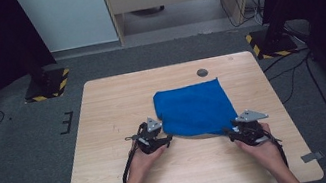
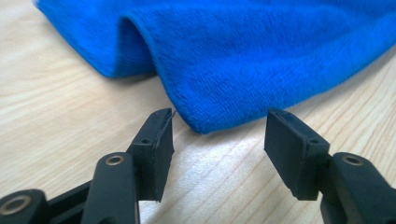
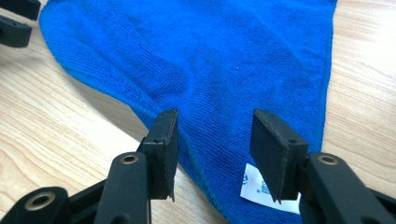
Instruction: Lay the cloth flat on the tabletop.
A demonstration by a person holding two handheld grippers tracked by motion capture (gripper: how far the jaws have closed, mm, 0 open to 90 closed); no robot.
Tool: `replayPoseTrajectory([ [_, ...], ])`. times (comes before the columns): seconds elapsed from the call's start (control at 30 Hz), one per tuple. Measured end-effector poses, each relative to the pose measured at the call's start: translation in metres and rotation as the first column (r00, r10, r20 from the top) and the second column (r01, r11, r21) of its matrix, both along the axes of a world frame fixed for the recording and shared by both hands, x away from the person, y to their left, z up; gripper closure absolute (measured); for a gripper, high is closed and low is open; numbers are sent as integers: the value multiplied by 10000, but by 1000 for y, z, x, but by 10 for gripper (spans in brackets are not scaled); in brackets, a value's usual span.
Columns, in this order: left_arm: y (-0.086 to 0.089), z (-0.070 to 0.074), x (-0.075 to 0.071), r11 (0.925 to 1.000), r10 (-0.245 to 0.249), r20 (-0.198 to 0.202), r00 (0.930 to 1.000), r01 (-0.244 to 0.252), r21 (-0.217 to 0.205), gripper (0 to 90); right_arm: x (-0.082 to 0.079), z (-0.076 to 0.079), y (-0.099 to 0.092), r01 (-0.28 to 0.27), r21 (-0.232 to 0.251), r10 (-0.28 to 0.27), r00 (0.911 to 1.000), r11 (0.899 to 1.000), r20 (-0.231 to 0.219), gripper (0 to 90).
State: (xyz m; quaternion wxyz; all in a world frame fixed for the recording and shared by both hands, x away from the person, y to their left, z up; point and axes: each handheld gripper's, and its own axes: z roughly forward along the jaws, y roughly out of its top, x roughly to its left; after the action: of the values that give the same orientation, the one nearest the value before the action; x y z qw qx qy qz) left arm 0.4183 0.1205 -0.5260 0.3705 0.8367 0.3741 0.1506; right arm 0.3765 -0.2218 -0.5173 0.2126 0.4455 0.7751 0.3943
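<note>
Both claws sit at the near edge of the blue cloth (image 1: 194, 108), jaws apart, nothing clamped. Left gripper (image 2: 219, 135) has a cloth corner just ahead of it; right gripper (image 3: 215, 140) straddles a corner with a white tag (image 3: 254, 189). Cloth lies mid-table (image 1: 103, 107), folded and rumpled.

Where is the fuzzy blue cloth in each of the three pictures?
High view: the fuzzy blue cloth lies at the middle of the wooden table, between the two grippers.
Left gripper view: it spreads across the top, its edge just beyond the open jaws.
Right gripper view: it covers the upper middle, a corner between the open jaws.
Shared landmark: the light wood table.
</note>
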Motion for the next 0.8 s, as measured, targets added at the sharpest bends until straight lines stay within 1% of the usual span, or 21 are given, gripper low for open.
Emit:
replayPoseTrajectory([
  [0.07, -3, -2, 2, 9998, 9, -5, 10000, -9, 180, 452, 0, -1, -1, 86, 48, -86, 9999, 10000, -74, 528],
  [0.17, -7, -3, 6, 9996, -76, 143, 9999, 72, 287, 495, 0, -1, -3, 91, 68, -90, 9999, 9999, -106, 533],
  [0.2, -9, -3, 7, 9995, -75, 206, 9998, 69, 298, 528, 0, -1, -4, 67, 76, -66, 9999, 9999, -100, 535],
  [0.27, -10, -4, 9, 9995, -110, 343, 9993, 100, 306, 624, 0, -1, -5, 74, 113, -73, 9999, 9999, -85, 540],
  [0.33, -12, -3, 10, 9996, -229, 527, 9983, 219, 181, 734, 0, -1, -5, 113, 153, -112, 9999, 9998, -41, 546],
  [0.4, -15, 0, 10, 9992, -370, 704, 9968, 358, 189, 805, 0, 0, -6, 118, 194, -117, 9999, 9997, -23, 552],
  [0.43, -15, 1, 10, 9992, -378, 720, 9967, 371, 116, 832, 0, 0, -6, 115, 198, -115, 9999, 9997, -1, 553],
  [0.5, -13, 6, 8, 9994, -292, 620, 9977, 303, -168, 848, -1, 1, -6, 112, 203, -111, 9999, 9997, -13, 556],
  [0.63, -5, 24, -3, 9977, -420, 513, 9978, 446, -501, 845, -1, 1, -7, 122, 264, -122, 9999, 9996, -14, 556],
  [0.67, -3, 27, -5, 9972, -512, 424, 9978, 534, -529, 843, -1, 1, -7, 106, 259, -106, 9999, 9996, -2, 556],
  [0.7, 0, 30, -7, 9975, -517, 370, 9980, 534, -463, 839, -1, 1, -7, 122, 279, -121, 9999, 9995, -13, 552],
  [0.8, 6, 27, -6, 9986, -427, 4, 9991, 427, -309, 826, -1, 3, -6, 24, 308, -26, 10000, 9995, 64, 527],
])
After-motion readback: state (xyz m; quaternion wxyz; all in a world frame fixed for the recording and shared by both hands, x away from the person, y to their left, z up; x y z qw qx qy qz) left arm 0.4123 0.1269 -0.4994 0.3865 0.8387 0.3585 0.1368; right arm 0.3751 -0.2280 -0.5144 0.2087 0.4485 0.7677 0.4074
